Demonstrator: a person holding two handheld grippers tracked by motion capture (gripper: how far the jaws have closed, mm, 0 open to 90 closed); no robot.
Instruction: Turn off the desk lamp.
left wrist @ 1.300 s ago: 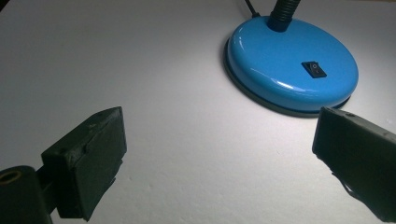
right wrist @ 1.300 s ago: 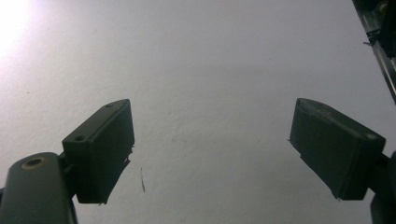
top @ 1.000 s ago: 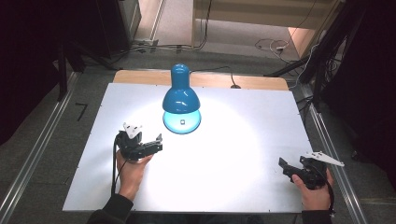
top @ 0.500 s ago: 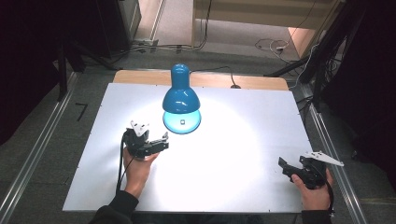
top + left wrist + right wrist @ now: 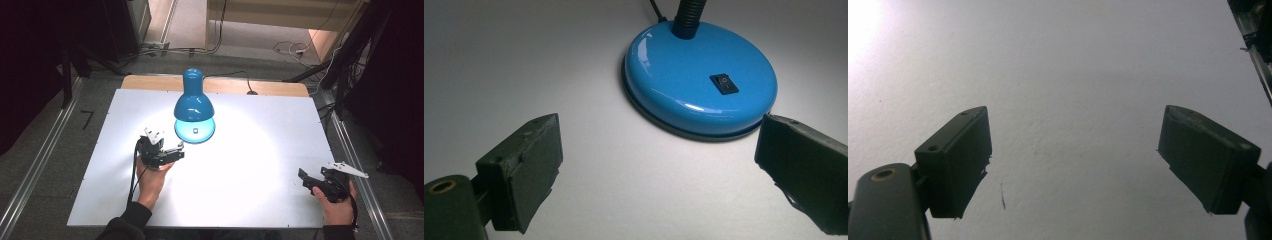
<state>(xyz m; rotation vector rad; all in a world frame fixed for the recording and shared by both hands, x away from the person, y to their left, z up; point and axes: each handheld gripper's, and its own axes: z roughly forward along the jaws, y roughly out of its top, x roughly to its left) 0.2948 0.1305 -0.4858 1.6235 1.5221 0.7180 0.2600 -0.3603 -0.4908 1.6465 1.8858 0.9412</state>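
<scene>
White table [image 5: 250,200] under lamp [image 5: 194,107] glow, grey floor [image 5: 45,150], left gripper [image 5: 172,152] released, right gripper [image 5: 307,181] released

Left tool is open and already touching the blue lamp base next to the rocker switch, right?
Not touching. The left gripper view shows the left tool open, with bare white table between its jaws and the blue lamp base; the rocker switch lies farther on, on top of the base.
</scene>
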